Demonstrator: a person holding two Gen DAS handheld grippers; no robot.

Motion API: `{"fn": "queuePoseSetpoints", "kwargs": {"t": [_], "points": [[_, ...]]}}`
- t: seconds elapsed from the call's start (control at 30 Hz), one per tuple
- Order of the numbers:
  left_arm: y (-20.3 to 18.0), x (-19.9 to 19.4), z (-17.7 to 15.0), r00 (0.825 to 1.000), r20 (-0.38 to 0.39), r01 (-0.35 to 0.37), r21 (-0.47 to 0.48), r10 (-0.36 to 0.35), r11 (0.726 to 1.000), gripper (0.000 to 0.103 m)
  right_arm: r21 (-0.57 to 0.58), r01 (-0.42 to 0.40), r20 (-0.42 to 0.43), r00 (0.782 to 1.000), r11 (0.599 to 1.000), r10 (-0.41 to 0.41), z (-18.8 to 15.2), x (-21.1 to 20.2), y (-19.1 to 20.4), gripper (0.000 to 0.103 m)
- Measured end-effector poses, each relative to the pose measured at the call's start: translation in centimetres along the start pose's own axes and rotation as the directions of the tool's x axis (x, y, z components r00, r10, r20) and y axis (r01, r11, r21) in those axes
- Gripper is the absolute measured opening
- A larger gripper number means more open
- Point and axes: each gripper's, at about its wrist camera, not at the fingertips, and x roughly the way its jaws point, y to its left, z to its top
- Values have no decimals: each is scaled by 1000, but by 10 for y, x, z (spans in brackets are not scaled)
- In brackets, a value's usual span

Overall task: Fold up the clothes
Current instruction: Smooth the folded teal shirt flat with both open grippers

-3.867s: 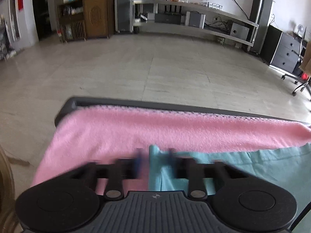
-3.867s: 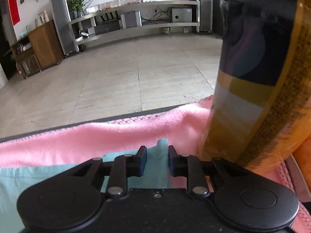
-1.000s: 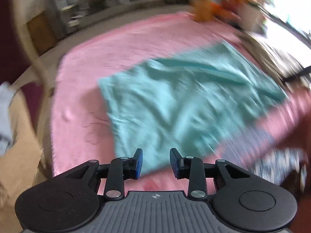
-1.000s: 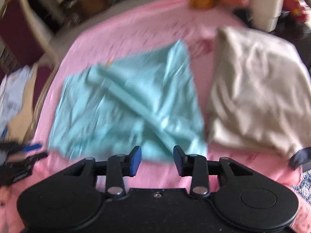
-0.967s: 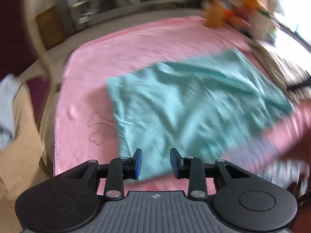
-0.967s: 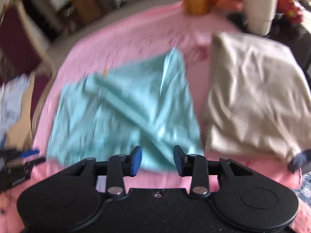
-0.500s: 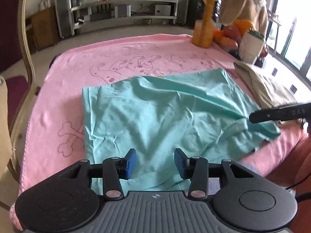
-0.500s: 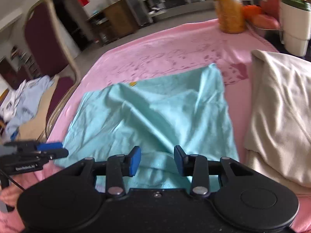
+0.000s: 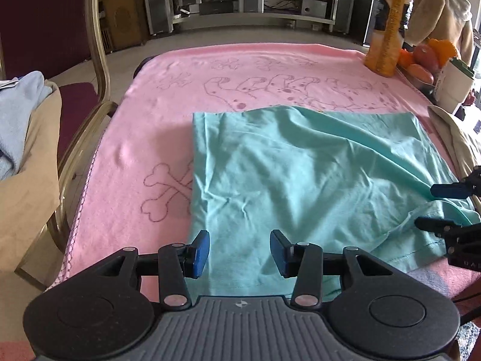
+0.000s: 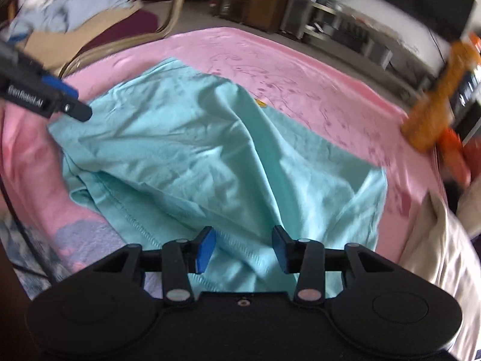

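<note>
A teal garment lies spread and wrinkled on the pink blanket that covers the table; the right wrist view shows the same garment. My left gripper is open above the garment's near left hem, with nothing between its fingers. My right gripper is open too, over the garment's near right hem. In the left wrist view the right gripper pokes in from the right at the garment's right edge. The left gripper shows at the upper left of the right wrist view.
A beige folded garment lies at the table's right. An orange bottle, fruit and a white container stand at the far right corner. A chair with piled clothes is on the left.
Both grippers let go of the teal garment's far edge and drew back to its near side. Over the last half second both have opened wider and the right one has swung left.
</note>
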Motion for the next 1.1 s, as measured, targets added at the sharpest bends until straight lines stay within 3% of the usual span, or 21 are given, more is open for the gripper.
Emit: {"fn": "queuePoseSetpoints", "kwargs": {"t": [0.17, 0.23, 0.27, 0.37, 0.43, 0.53, 0.73, 0.8, 0.93, 1.0, 1.1], "points": [[9, 6, 2, 999, -28, 26, -46, -27, 999, 44, -158, -82, 6, 996, 984, 84, 3, 7, 16, 51], [13, 8, 2, 998, -45, 48, -74, -51, 996, 44, -155, -137, -7, 990, 978, 138, 5, 5, 14, 50], [15, 9, 2, 997, -50, 48, -85, -52, 995, 44, -133, -188, -22, 982, 973, 187, 7, 3, 10, 48], [21, 9, 2, 997, -53, 44, -108, -50, 993, 44, -49, -354, -57, 935, 934, 351, 11, -8, -1, 25], [24, 8, 2, 997, -52, 46, -128, -53, 991, 44, -76, -327, -47, 945, 942, 324, 13, -18, 2, 25], [27, 7, 2, 997, -54, 44, -150, -53, 988, 44, -153, -203, -48, 979, 967, 198, 14, -19, 9, 32], [31, 6, 2, 998, -48, 31, -157, -39, 987, 44, -321, -134, -115, 988, 938, 102, 5, -13, 31, 30], [32, 5, 3, 998, -48, 33, -165, -41, 986, 44, -362, -94, -112, 992, 928, 57, 2, -10, 37, 21], [36, 5, 4, 998, -46, 37, -184, -47, 982, 45, -410, -50, -77, 997, 911, 21, 3, -6, 47, 14], [39, 5, 4, 998, -49, 38, -197, -49, 980, 45, -453, -34, -66, 998, 891, 5, 2, -5, 55, 1], [44, 4, 4, 997, -51, 39, -221, -52, 975, 45, -457, -16, -25, 1000, 889, 5, 5, -14, 59, 1]]}}
